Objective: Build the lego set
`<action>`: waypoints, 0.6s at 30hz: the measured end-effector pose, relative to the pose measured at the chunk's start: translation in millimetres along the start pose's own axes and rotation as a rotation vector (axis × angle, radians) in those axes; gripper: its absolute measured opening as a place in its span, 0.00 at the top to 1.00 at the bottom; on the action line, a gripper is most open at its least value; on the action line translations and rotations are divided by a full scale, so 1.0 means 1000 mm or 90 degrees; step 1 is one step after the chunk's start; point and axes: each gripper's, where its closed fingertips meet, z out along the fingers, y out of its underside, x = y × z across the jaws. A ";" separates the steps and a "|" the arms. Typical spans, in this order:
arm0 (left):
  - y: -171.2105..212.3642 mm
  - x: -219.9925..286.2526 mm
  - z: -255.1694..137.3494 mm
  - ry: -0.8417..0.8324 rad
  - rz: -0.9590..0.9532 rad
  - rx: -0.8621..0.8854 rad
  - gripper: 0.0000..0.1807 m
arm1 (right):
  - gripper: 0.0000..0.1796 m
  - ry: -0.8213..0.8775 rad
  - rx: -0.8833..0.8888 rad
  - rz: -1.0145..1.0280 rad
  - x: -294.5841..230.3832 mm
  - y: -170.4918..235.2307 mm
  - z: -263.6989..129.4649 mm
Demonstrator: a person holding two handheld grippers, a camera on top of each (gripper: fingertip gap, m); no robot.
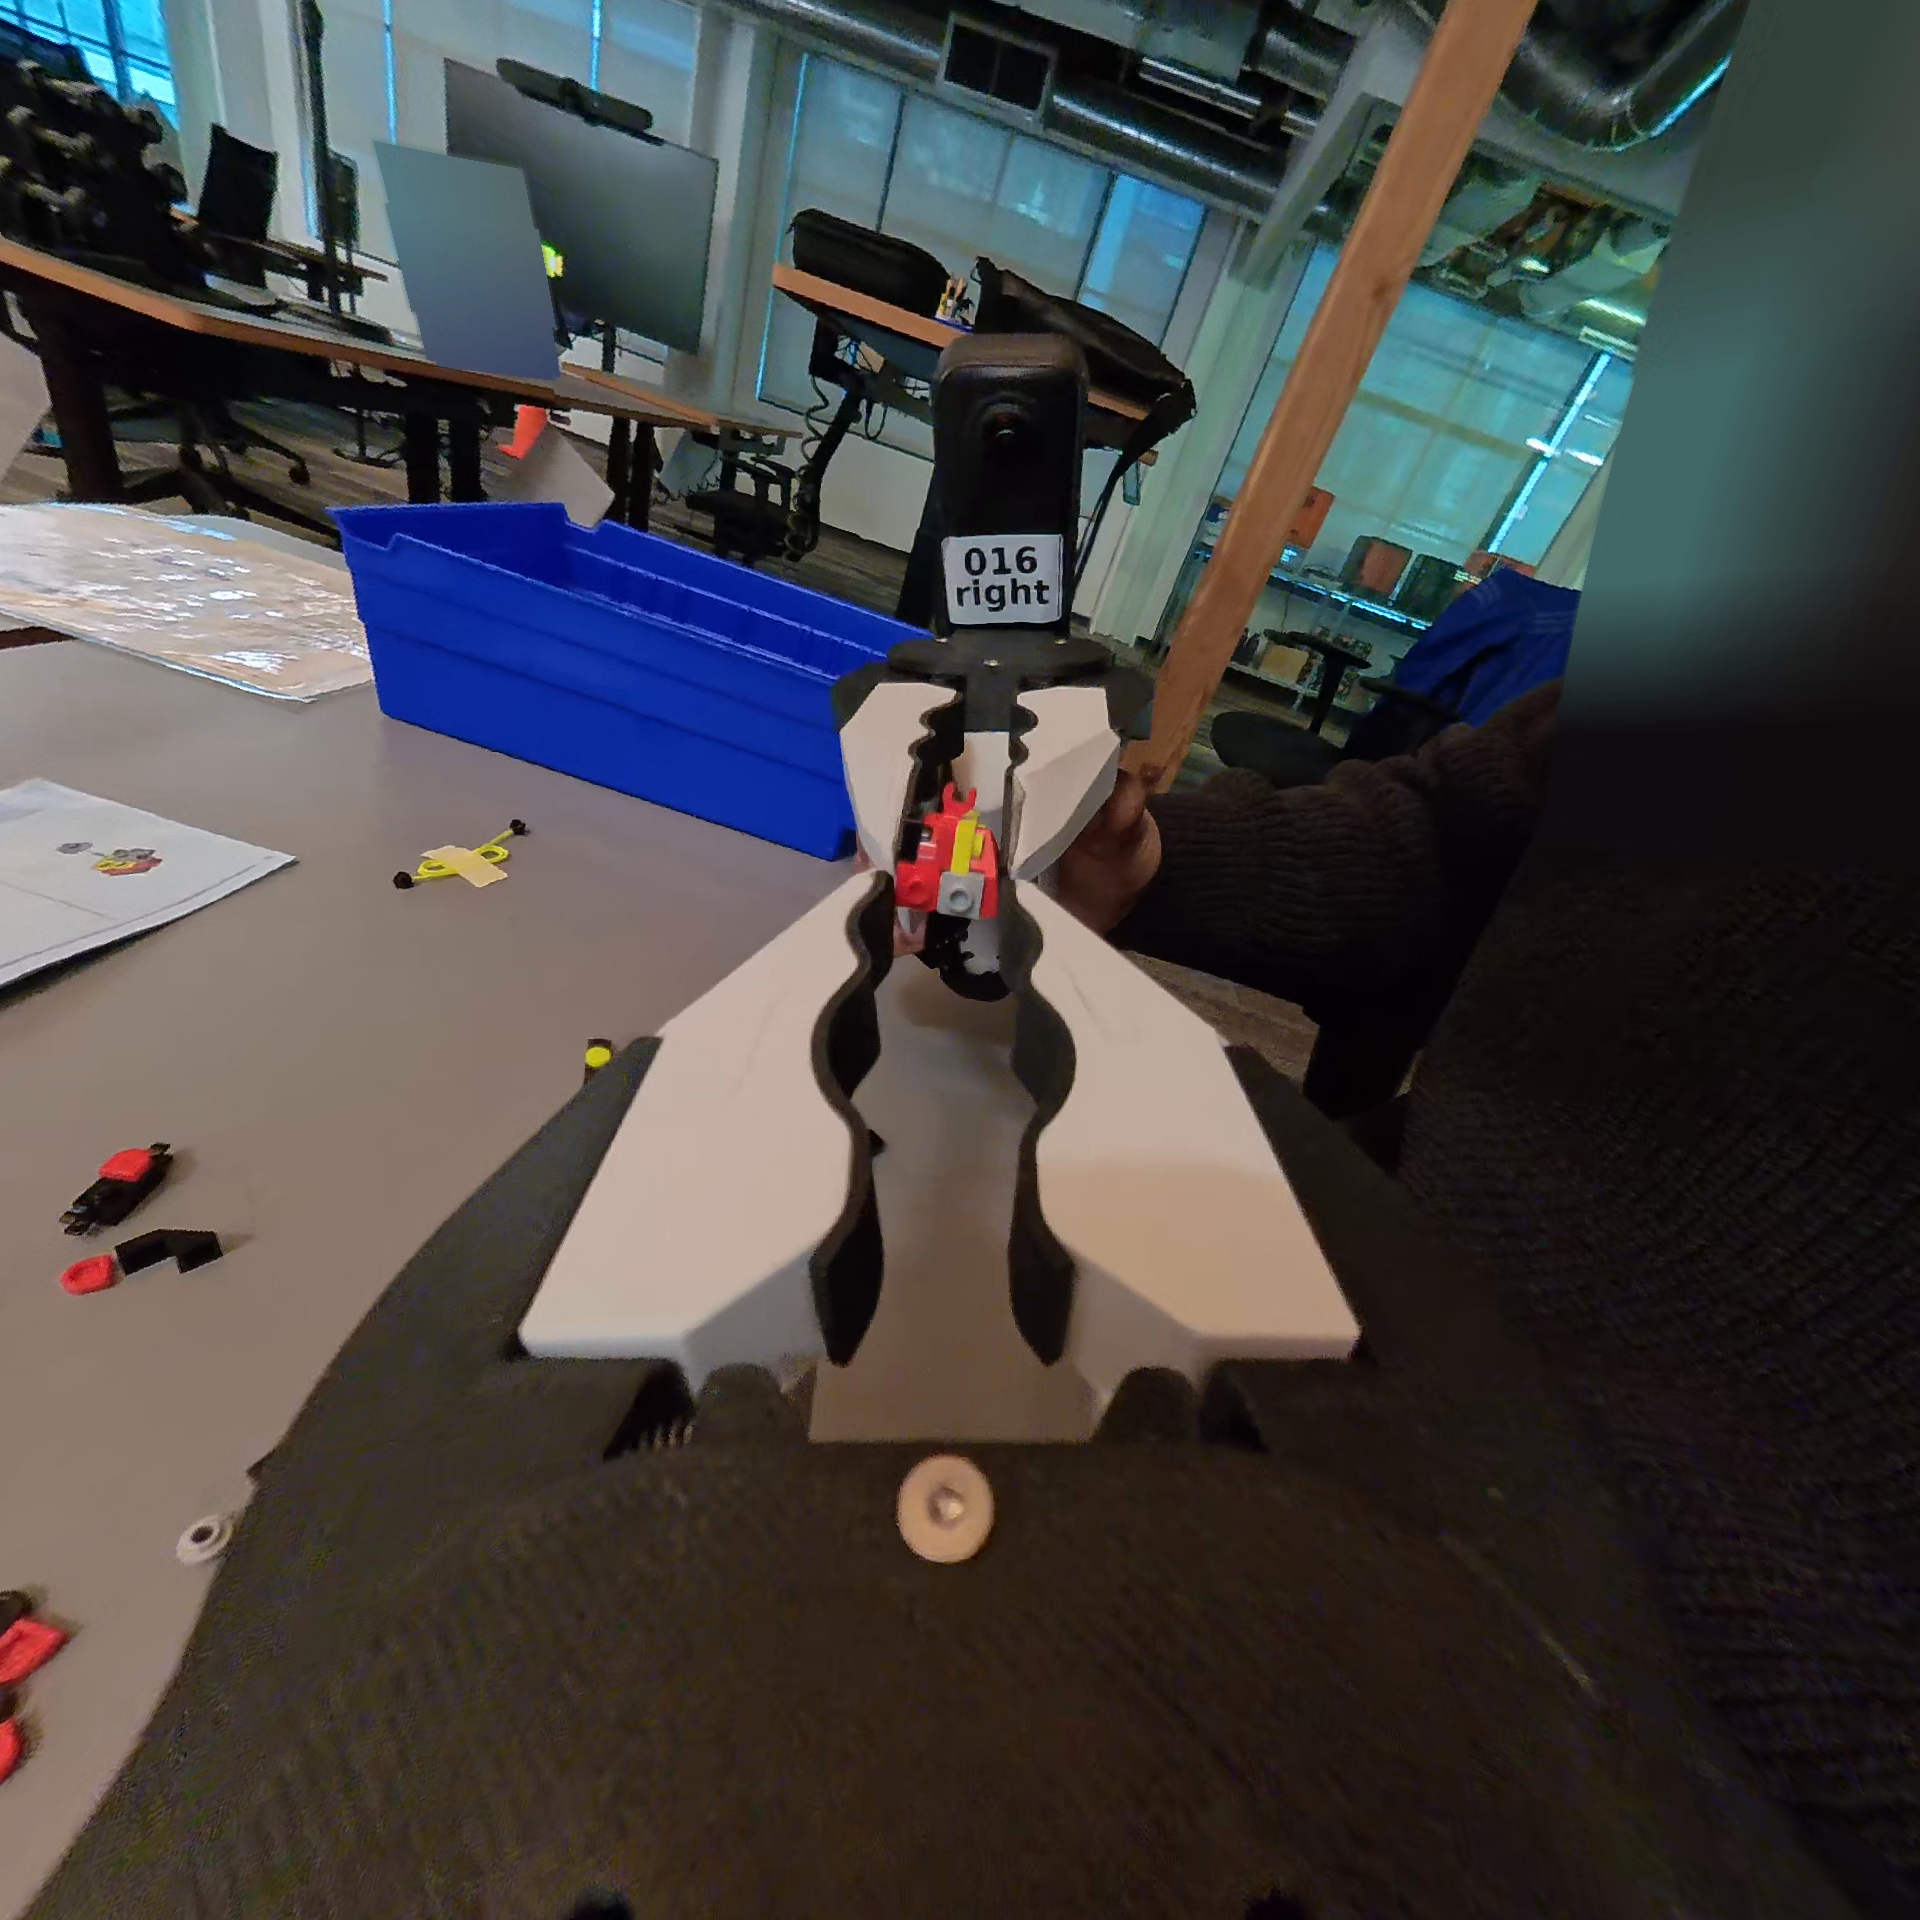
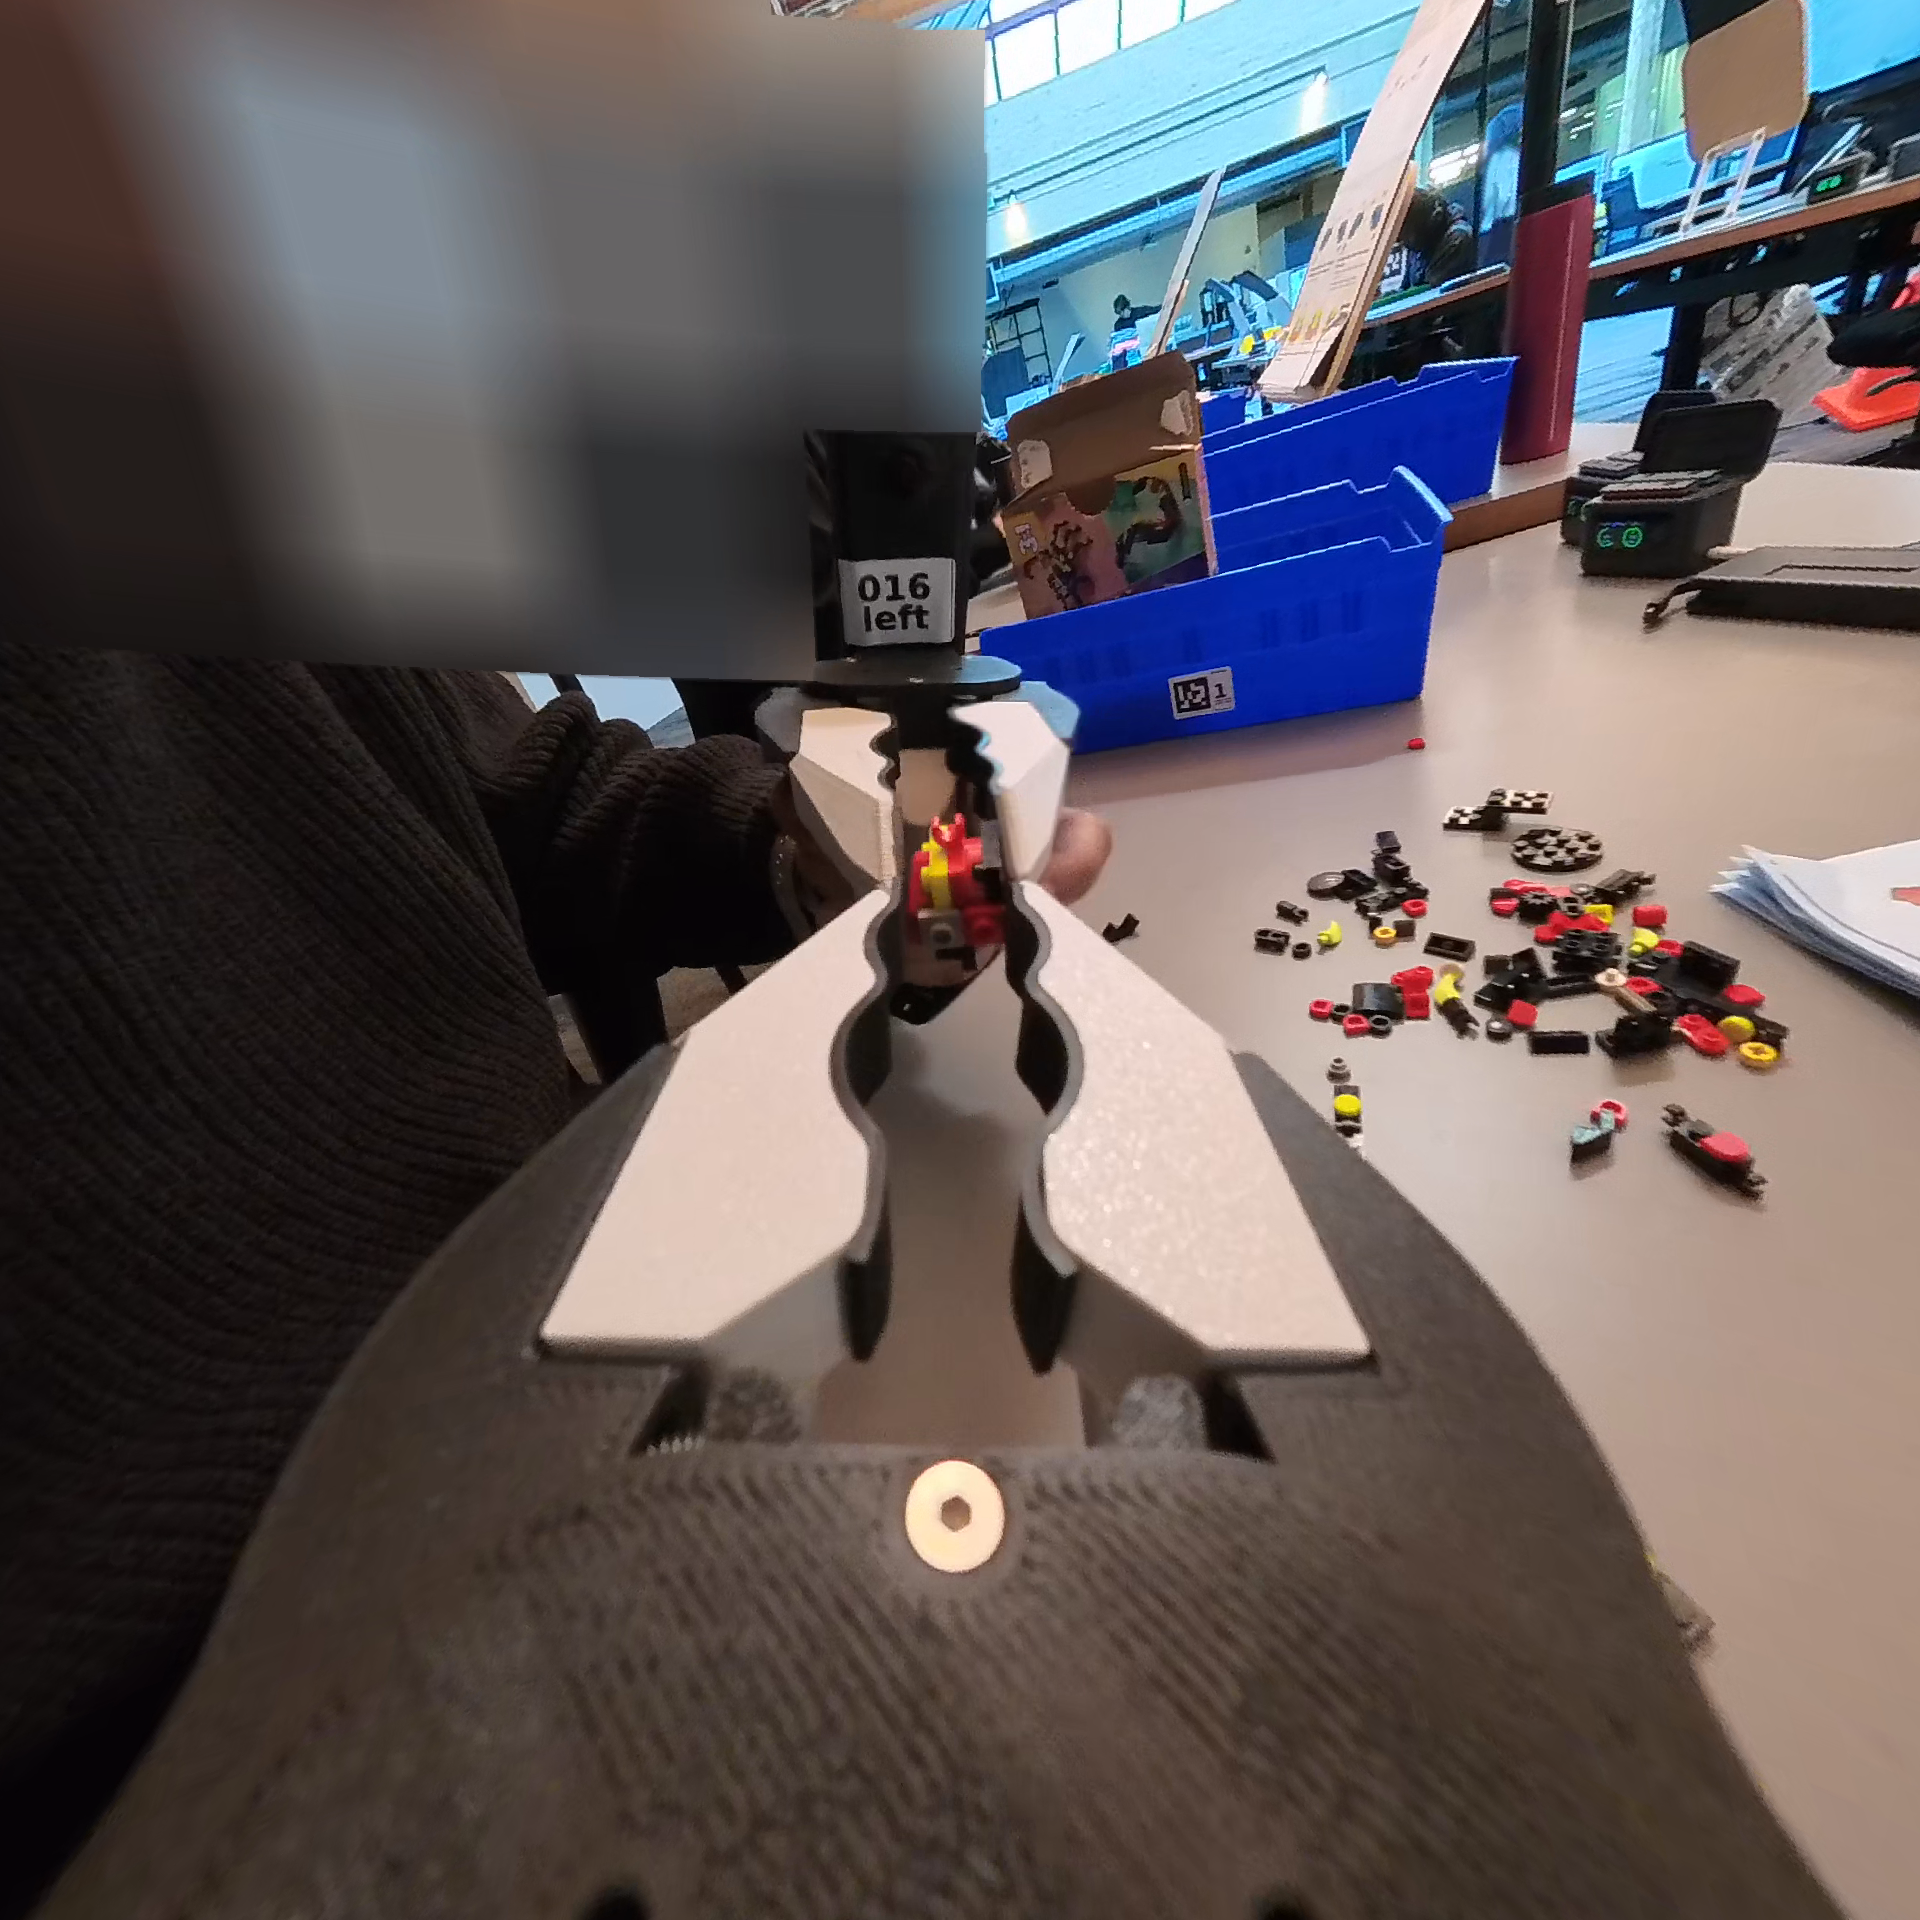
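Note:
A small lego assembly [image 1: 948,871] of red, yellow, grey and black pieces is held in the air above the grey table [image 1: 364,1039], between the two grippers, which face each other. My left gripper [image 1: 951,906] is shut on its near end. My right gripper [image 1: 961,816] comes from the far side and is shut on its other end. In the right wrist view the assembly [image 2: 951,906] sits between my right gripper [image 2: 951,940] and the left gripper [image 2: 940,831] beyond it. The assembly's lower black part is partly hidden by the fingers.
A blue bin [image 1: 623,644], an instruction sheet [image 1: 104,862], a yellow piece with tape [image 1: 462,862] and red-black sub-builds [image 1: 114,1184] lie to the left. A pile of loose pieces [image 2: 1558,966], more blue bins [image 2: 1247,623], a lego box [image 2: 1112,499] and papers [image 2: 1839,914] are on the right. A dark sleeve [image 2: 260,935] is close. Only a small space, under 4 cm, lies between the two pairs of fingers.

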 end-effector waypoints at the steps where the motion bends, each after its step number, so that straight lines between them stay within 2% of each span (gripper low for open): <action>1: 0.000 0.000 0.000 0.001 -0.002 -0.001 0.91 | 0.91 -0.003 0.001 0.004 0.000 0.000 0.000; 18: 0.003 0.002 0.005 -0.001 -0.019 -0.033 0.91 | 0.91 0.005 -0.026 0.002 -0.002 0.002 -0.004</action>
